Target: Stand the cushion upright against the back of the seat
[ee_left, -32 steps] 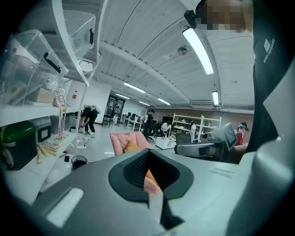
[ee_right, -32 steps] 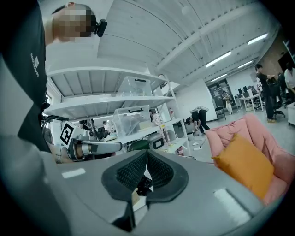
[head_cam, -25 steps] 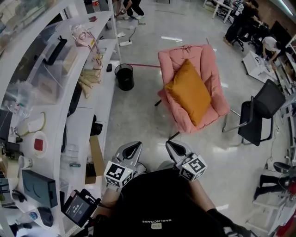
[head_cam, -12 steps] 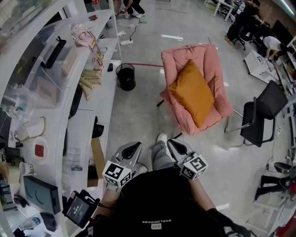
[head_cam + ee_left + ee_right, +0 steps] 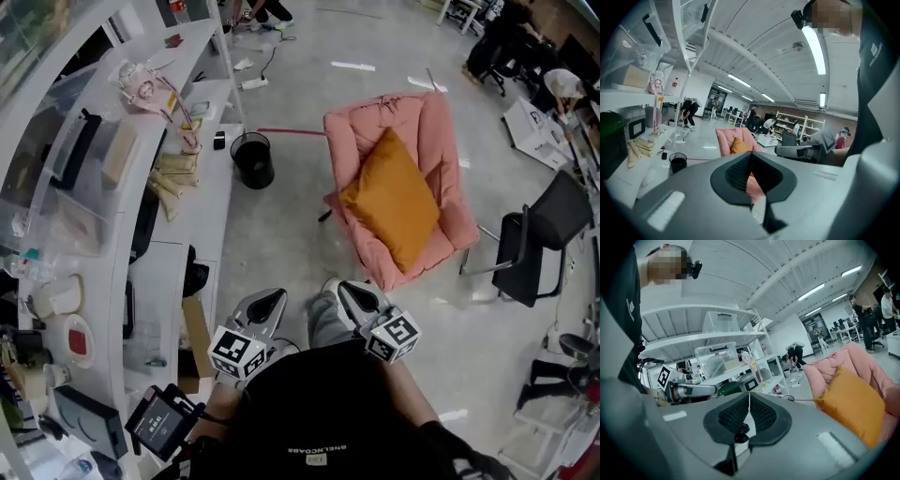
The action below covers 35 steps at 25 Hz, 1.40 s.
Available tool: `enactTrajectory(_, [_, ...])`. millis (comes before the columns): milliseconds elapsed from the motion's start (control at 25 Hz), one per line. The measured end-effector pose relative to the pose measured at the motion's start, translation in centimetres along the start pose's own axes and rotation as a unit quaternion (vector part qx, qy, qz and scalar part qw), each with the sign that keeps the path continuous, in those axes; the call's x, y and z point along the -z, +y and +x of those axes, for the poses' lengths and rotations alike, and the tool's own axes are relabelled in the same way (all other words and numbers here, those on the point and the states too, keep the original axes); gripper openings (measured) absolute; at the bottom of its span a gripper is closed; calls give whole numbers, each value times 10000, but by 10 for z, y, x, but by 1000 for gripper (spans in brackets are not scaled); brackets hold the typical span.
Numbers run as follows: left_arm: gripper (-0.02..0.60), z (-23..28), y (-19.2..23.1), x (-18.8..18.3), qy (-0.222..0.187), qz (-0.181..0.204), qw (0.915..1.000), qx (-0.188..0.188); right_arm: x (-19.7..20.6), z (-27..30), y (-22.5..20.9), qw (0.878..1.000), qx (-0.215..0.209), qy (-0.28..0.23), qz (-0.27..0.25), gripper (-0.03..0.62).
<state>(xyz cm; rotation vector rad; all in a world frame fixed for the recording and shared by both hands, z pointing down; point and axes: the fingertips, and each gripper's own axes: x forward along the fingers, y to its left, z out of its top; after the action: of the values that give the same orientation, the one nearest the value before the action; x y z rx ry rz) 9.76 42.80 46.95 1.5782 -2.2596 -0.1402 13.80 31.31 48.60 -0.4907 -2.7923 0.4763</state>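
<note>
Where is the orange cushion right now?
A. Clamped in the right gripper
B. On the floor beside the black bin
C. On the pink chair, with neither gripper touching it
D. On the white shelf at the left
C: the orange cushion rests on the pink chair, while the left gripper and the right gripper are both shut, empty and short of the chair.
</note>
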Motion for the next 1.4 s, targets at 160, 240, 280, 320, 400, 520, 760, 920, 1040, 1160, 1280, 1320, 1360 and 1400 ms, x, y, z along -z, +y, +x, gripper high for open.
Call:
enactTrajectory(160, [11,37,17,-18,104,66,9999,-2,-18,14,-41,10000,16,18,18,15])
enactTrajectory(240, [11,56,23,-29,132,82,9999,-25,-29,19,-62,10000,40,32,49,15])
enactTrajectory(280, [11,66,25,-35,135,86,9999,-36,-35,21,-73,10000,52,26,69,15])
enactTrajectory(320, [11,76,28,-40,138,98,9998,-47,-42,23,-83,9999,57,6,84,15])
enactTrajectory(400, [11,98,34,-50,159,131,9998,-64,-54,28,-104,9999,63,-24,97,15])
enactTrajectory(520, [11,131,40,-61,197,144,9997,-71,-68,34,-138,9999,72,-13,84,20])
enactTrajectory(760, [11,194,39,-80,285,296,9992,-24,-89,36,-205,9999,135,-1,99,44])
enactTrajectory(920, [11,224,34,-88,346,380,9987,27,-94,35,-239,9998,173,81,88,78])
enactTrajectory(1040, [11,240,25,-91,396,436,9982,97,-91,31,-263,9992,349,203,76,102])
enactTrajectory(1160, [11,248,15,-89,496,481,9975,156,-82,25,-282,9978,554,339,94,138])
enactTrajectory(1280, [11,254,8,-85,638,539,9963,194,-66,23,-299,9960,742,482,149,166])
enactTrajectory(1320, [11,255,6,-85,680,582,9957,223,-60,23,-305,9953,801,521,181,179])
enactTrajectory(1360, [11,256,4,-86,712,634,9951,257,-55,24,-310,9946,855,554,211,186])
enactTrajectory(1400, [11,257,3,-87,735,684,9945,293,-50,25,-315,9939,905,584,241,190])
